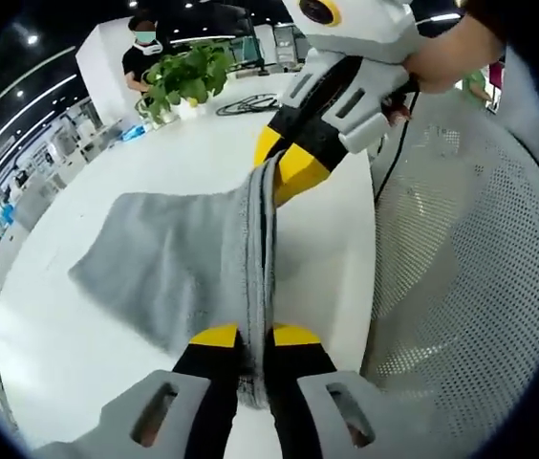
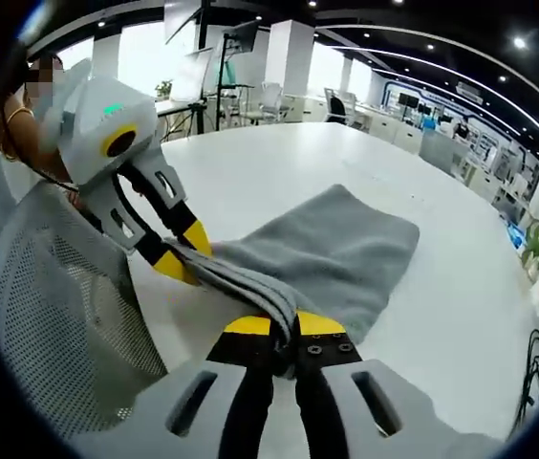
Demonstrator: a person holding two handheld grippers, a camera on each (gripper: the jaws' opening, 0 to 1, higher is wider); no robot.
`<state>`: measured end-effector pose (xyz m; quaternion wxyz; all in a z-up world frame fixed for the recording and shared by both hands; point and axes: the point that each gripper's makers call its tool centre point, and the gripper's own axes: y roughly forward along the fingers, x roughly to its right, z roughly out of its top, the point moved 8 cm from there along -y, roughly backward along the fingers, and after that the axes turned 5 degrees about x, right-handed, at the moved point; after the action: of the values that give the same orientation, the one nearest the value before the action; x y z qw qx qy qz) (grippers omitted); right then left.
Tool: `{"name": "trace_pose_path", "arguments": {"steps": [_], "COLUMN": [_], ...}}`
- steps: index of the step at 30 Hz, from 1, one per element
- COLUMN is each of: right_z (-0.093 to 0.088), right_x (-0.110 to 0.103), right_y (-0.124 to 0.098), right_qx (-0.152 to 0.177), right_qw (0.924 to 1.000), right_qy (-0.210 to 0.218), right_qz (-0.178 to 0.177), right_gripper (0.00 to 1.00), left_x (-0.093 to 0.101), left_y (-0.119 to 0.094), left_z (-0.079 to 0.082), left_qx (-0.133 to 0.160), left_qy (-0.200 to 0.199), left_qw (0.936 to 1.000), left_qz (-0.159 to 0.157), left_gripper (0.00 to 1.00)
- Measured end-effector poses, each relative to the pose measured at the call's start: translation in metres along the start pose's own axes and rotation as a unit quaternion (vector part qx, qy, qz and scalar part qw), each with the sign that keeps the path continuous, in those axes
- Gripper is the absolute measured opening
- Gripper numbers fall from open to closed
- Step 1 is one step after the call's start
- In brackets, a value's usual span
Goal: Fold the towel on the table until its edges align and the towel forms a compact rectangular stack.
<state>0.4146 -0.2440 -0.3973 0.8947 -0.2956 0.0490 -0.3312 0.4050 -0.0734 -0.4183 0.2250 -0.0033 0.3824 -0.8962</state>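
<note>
A grey towel lies on the white table, its near edge lifted and stretched tight between both grippers. My left gripper is shut on one corner of that edge, at the bottom of the left gripper view. The right gripper comes in from the top there, shut on the other end. In the right gripper view the towel spreads away over the table, my right gripper pinches its bunched edge, and the left gripper holds the far end at the left.
A white mesh chair back stands close at the table's edge, seen also in the right gripper view. A potted plant and a black cable sit on the far side of the table. A person stands beyond.
</note>
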Motion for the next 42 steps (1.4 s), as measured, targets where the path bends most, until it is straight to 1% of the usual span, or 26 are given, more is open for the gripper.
{"name": "trace_pose_path", "arguments": {"steps": [2,5,6,8,10,12,15,18,19,21,23,25,28,30,33,36,39,42], "right_z": [0.000,0.000,-0.001,-0.002,-0.005,-0.006,-0.009,-0.013,-0.015,-0.015,-0.017,-0.014,-0.006,0.000,0.008,0.021,0.031,0.039], "right_x": [-0.001,-0.002,-0.003,-0.005,-0.008,-0.013,-0.021,-0.028,-0.033,-0.037,-0.039,-0.041,-0.041,-0.038,-0.031,-0.024,-0.017,-0.006], "right_y": [-0.003,-0.009,-0.012,-0.018,-0.024,-0.032,-0.042,-0.048,-0.051,-0.056,-0.059,-0.063,-0.070,-0.072,-0.074,-0.076,-0.077,-0.076], "right_qx": [0.000,0.002,0.002,0.005,0.010,0.008,0.008,0.008,0.008,0.013,0.015,0.021,0.031,0.037,0.046,0.055,0.062,0.070], "right_qw": [1.0000,1.0000,1.0000,0.9999,0.9999,0.9999,0.9997,0.9994,0.9987,0.9977,0.9969,0.9958,0.9957,0.9957,0.9948,0.9952,0.9952,0.9944], "right_qy": [-0.001,0.004,0.006,0.008,-0.006,-0.006,-0.010,0.005,0.031,0.049,0.060,0.073,0.072,0.070,0.077,0.065,0.058,0.062], "right_qz": [0.001,0.002,0.003,0.005,0.009,0.012,0.021,0.033,0.040,0.046,0.048,0.050,0.049,0.049,0.049,0.047,0.048,0.050], "right_gripper": [0.04,0.04,0.04,0.04,0.04,0.04,0.04,0.04,0.04,0.04,0.04,0.04,0.04,0.04,0.04,0.04,0.04,0.04], "left_x": [0.002,0.005,0.007,0.010,0.015,0.021,0.028,0.037,0.039,0.043,0.046,0.046,0.043,0.039,0.032,0.023,0.013,0.001], "left_y": [-0.001,-0.004,-0.008,-0.011,-0.014,-0.019,-0.026,-0.033,-0.035,-0.041,-0.047,-0.051,-0.059,-0.061,-0.066,-0.072,-0.077,-0.078], "left_z": [0.003,0.006,0.010,0.011,0.014,0.016,0.019,0.022,0.022,0.023,0.026,0.029,0.037,0.041,0.048,0.059,0.068,0.075], "left_qx": [0.001,0.001,0.002,0.005,0.009,0.016,0.020,0.015,0.011,0.007,0.010,0.012,0.016,0.017,0.020,0.029,0.027,0.027], "left_qy": [-0.010,-0.015,-0.018,-0.021,-0.028,-0.042,-0.049,-0.045,-0.040,-0.032,-0.030,-0.027,-0.022,-0.005,-0.006,-0.010,0.012,0.021], "left_qw": [0.9999,0.9997,0.9996,0.9992,0.9982,0.9967,0.9954,0.9939,0.9933,0.9929,0.9920,0.9914,0.9918,0.9929,0.9929,0.9936,0.9945,0.9944], "left_qz": [-0.010,-0.019,-0.023,-0.035,-0.051,-0.067,-0.080,-0.099,-0.107,-0.115,-0.122,-0.128,-0.125,-0.118,-0.117,-0.108,-0.101,-0.099], "left_gripper": [0.08,0.07,0.07,0.07,0.07,0.06,0.06,0.06,0.06,0.06,0.06,0.06,0.06,0.06,0.06,0.06,0.06,0.06]}}
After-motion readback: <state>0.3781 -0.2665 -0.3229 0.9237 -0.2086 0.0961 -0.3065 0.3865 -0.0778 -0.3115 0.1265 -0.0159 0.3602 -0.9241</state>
